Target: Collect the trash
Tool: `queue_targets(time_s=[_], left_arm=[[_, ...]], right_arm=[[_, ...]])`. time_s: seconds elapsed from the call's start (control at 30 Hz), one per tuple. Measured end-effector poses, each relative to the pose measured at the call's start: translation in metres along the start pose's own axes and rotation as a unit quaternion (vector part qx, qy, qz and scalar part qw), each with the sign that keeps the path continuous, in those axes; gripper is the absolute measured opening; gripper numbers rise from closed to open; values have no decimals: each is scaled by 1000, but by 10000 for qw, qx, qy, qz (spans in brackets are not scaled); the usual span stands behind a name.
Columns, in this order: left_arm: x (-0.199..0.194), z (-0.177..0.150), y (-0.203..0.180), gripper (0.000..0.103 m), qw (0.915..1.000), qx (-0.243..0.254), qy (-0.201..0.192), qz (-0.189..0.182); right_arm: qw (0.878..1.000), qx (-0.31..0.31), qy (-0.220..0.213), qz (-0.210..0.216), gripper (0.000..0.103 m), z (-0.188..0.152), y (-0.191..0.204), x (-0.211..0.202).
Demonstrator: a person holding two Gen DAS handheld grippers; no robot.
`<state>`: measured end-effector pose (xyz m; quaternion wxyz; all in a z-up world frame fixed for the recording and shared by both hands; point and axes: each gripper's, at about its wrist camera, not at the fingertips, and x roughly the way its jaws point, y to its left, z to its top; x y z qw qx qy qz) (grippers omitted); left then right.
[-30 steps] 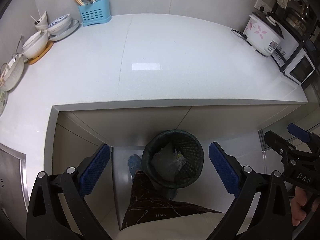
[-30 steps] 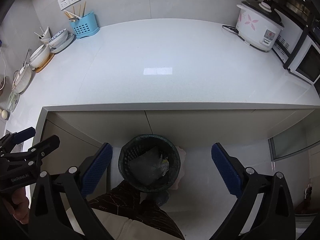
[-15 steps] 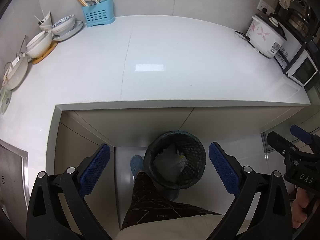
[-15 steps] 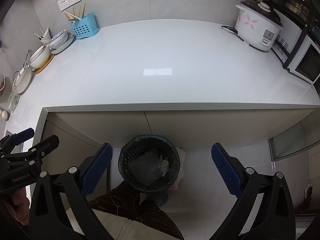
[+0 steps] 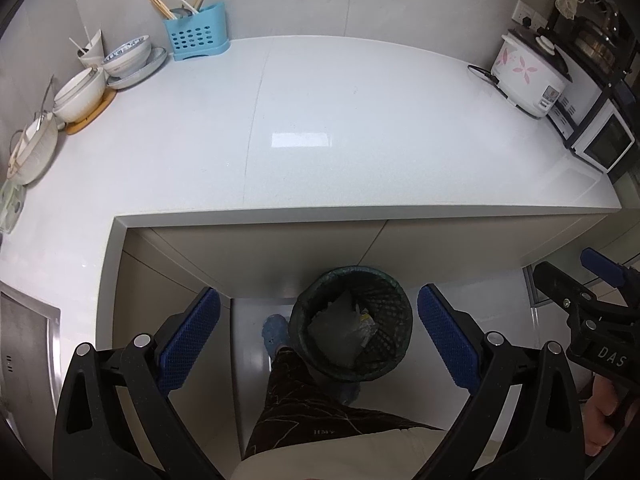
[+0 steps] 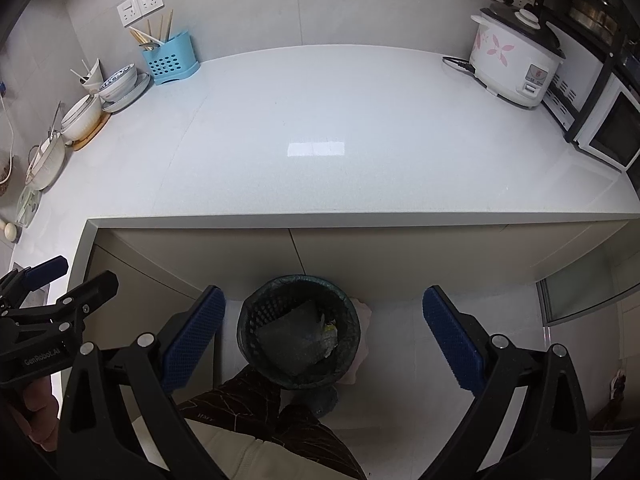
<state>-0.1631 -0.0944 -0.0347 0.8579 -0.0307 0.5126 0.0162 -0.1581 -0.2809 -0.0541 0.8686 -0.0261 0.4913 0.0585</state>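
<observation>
Left of the trash bin (image 5: 351, 324), which stands on the floor below the desk (image 5: 360, 140) edge holding crumpled waste, the left gripper (image 5: 319, 338) hangs spread and empty, and right of it the right gripper (image 6: 323, 334) likewise, so any further piece should be released squarely over the rim.

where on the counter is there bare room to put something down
The wide middle of the countertop is bare, from the blue utensil holder across to the rice cooker, right up to the front edge. The left end is crowded with stacked bowls.
</observation>
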Motion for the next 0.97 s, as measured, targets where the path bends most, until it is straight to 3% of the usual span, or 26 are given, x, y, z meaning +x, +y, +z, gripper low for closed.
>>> queue_targets(time_s=[0.97], left_arm=[[1,-2,-4,97,10000,48,39,67]], right_arm=[[10000,8,-60,-39,95,0,-7,-5]])
